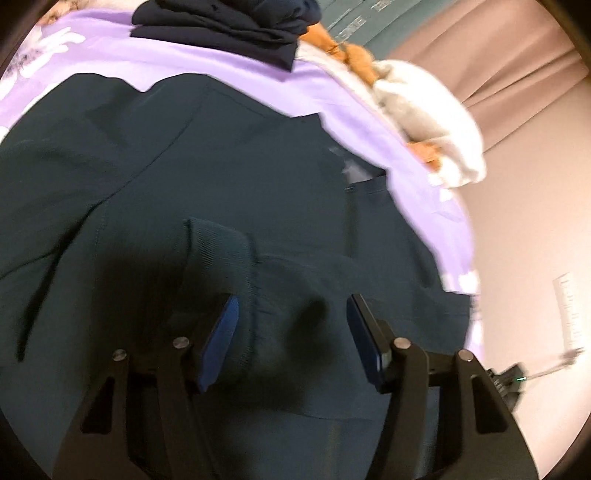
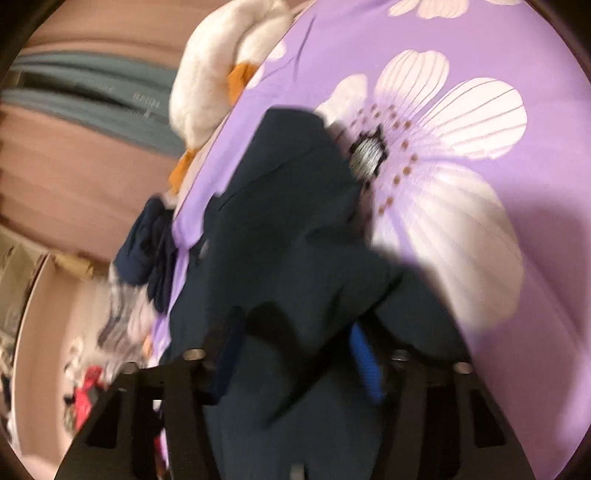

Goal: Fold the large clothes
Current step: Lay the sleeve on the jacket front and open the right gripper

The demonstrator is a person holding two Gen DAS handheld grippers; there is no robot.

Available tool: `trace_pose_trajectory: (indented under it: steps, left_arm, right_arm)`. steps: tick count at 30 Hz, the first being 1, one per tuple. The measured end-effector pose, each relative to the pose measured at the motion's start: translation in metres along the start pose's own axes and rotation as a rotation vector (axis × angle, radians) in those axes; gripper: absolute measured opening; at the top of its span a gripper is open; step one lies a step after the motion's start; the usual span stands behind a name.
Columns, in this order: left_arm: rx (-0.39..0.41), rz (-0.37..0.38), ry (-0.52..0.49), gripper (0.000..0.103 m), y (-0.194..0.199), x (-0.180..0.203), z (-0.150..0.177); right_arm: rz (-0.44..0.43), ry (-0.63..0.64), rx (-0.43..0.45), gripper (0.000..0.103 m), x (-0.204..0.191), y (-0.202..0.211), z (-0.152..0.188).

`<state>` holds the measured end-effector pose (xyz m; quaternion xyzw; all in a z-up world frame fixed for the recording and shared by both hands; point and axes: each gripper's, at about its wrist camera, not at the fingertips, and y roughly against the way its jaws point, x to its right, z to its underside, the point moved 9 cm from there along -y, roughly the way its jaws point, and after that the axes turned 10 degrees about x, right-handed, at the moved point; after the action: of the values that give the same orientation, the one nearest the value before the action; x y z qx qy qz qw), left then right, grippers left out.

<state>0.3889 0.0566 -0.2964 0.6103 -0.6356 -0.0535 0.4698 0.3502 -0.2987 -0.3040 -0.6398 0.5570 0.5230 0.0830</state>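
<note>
My left gripper (image 1: 291,332) hung spread over the dark green sweatshirt (image 1: 184,166), its ribbed cuff (image 1: 221,251) touching one blue pad, not pinched. The sweatshirt lay flat on the lilac bedsheet with white flowers (image 2: 461,155). My right gripper (image 2: 295,354) had dark cloth bunched between its fingers; too blurry to tell whether it was gripping.

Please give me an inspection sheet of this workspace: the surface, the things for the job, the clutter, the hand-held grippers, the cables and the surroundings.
Surface: purple floral bedsheet.
Job's things: dark green garment spread on the sheet; its ribbed cuff lies between the left pads.
Clutter: folded navy clothes; white and orange plush toy at the bed's edge.
Grippers: left hand-held gripper open, pads not pressing the cuff; right hand-held gripper blurred, dark cloth between its fingers, grip unclear.
Cables: nothing seen.
Surroundings: pink curtain.
</note>
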Motion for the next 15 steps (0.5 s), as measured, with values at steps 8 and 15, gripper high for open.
trace_pose_trajectory:
  steps: [8, 15]
  left_arm:
    - [-0.024, -0.082, -0.106, 0.039, -0.01, -0.023, 0.004]
    - [-0.028, -0.075, -0.139, 0.042, -0.011, -0.023, 0.005]
  right_arm:
    - [0.034, -0.046, -0.006, 0.005, 0.016, 0.012, 0.005]
    - [0.01, 0.245, 0.082, 0.082, -0.023, 0.041, -0.048]
